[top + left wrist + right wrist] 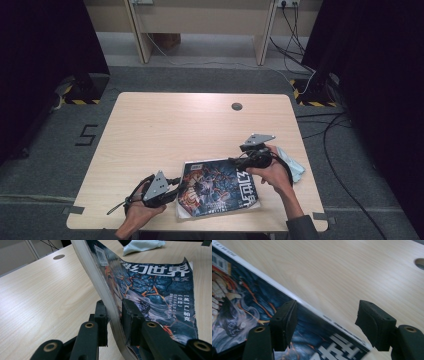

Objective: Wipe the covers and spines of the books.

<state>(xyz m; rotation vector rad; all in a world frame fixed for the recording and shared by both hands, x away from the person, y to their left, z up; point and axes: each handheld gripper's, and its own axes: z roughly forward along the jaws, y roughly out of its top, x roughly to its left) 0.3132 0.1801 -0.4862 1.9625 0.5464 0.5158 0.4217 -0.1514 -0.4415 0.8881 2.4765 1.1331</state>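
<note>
A glossy paperback book (218, 188) with a dark blue and orange cover is lying at the near edge of the pale wood-grain bench (165, 130). The left tongs (115, 315) are clamping its left edge, bending the pages upward. The right tongs (325, 322) are hovering wide apart over its far right corner. A crumpled pale cloth (295, 167) is sitting just right of the book.

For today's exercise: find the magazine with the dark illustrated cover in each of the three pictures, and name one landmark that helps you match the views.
High view: the magazine lies near the table's front edge, between the two hands.
Left gripper view: it rises through the centre and right, its edge clamped by the left tongs.
Right gripper view: lower left, under the open right tongs.
Shared landmark: the round hole in the table.
</note>
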